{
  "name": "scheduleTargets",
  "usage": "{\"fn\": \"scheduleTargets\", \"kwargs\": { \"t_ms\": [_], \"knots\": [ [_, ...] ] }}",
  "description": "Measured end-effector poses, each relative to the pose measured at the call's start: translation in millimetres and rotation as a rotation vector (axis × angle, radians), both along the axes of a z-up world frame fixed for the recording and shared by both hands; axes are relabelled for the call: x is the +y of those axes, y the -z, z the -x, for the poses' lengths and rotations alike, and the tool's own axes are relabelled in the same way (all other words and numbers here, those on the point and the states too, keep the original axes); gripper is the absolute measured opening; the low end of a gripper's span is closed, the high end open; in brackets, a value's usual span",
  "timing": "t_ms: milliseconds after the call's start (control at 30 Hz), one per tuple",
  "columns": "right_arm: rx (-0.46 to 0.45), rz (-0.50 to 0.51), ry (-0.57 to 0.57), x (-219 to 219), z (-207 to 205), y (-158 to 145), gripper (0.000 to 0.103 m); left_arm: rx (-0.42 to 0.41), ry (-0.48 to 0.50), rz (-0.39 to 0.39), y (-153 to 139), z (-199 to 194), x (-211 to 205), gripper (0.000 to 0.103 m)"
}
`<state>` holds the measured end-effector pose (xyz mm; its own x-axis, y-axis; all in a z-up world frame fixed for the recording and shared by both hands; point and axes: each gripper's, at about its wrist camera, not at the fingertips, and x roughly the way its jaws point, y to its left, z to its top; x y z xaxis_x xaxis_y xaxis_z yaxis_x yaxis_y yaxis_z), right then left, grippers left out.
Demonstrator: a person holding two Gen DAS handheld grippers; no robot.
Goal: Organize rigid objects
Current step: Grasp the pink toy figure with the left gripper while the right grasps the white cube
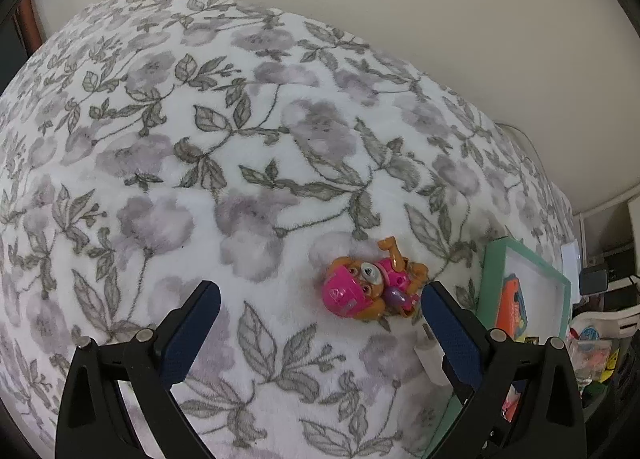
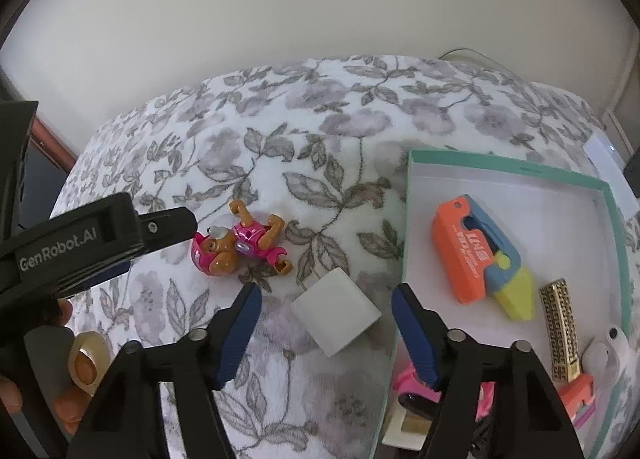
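A pink and tan toy dog [image 1: 368,287] lies on its side on the floral blanket. My left gripper [image 1: 320,299] hangs open over it, with the toy just inside the right-hand fingertip and untouched. In the right wrist view the same toy dog [image 2: 240,243] lies beside one of the left gripper's fingers [image 2: 172,227]. My right gripper [image 2: 326,295] is open around a white block [image 2: 336,311], with a gap showing on both sides of it. In the left wrist view this white block [image 1: 430,355] is partly hidden behind a finger.
A teal-rimmed white tray [image 2: 500,167] sits to the right on the blanket [image 2: 320,131]. It holds an orange, blue and yellow toy [image 2: 480,255], a gold patterned bar [image 2: 560,327], a white case [image 2: 604,351] and a pink item [image 2: 408,383]. A person's hand [image 2: 80,367] shows at lower left.
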<state>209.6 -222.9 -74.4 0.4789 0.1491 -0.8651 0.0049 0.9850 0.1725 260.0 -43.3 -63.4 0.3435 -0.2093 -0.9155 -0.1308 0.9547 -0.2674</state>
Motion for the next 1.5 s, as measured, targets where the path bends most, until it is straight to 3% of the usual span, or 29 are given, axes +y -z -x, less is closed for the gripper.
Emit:
{"fn": "scheduleTargets", "kwargs": {
  "t_ms": [600, 667, 800, 833, 1000, 1100, 1233, 1333, 1500],
  "knots": [
    [0.031, 0.065, -0.052, 8.3, -18.9, 16.5, 0.067, 0.02, 0.025, 0.096, 30.8, -9.6, -16.3, 0.088],
    [0.03, 0.064, -0.061, 10.0, -17.8, 17.0, 0.067, 0.027, 0.02, 0.107, 34.8, -10.2, -16.9, 0.071],
    [0.032, 0.064, -0.08, 15.0, -15.5, 19.0, 0.066, 0.021, 0.016, 0.138, 35.1, -9.7, -16.6, 0.062],
    [0.036, 0.063, -0.082, 15.7, -15.4, 20.2, 0.066, 0.017, 0.019, 0.142, 33.9, -9.6, -16.9, 0.055],
    [0.053, 0.056, -0.084, 17.6, -14.7, 24.6, 0.066, 0.018, 0.039, 0.136, 33.1, -9.4, -20.1, 0.053],
    [0.066, 0.057, -0.085, 19.3, -14.4, 27.4, 0.066, 0.019, 0.032, 0.14, 30.1, -8.0, -15.9, 0.042],
    [0.076, 0.071, -0.075, 19.9, -13.3, 28.5, 0.059, 0.036, 0.032, 0.131, 30.2, -5.2, -10.8, 0.042],
    [0.09, 0.068, -0.068, 17.4, -12.0, 30.9, 0.047, 0.045, 0.03, 0.139, 30.9, -4.3, -9.2, 0.042],
    [0.091, 0.057, -0.054, 17.7, -5.7, 31.2, 0.047, 0.063, 0.013, 0.132, 29.5, 0.3, -5.5, 0.042]
  ]
}}
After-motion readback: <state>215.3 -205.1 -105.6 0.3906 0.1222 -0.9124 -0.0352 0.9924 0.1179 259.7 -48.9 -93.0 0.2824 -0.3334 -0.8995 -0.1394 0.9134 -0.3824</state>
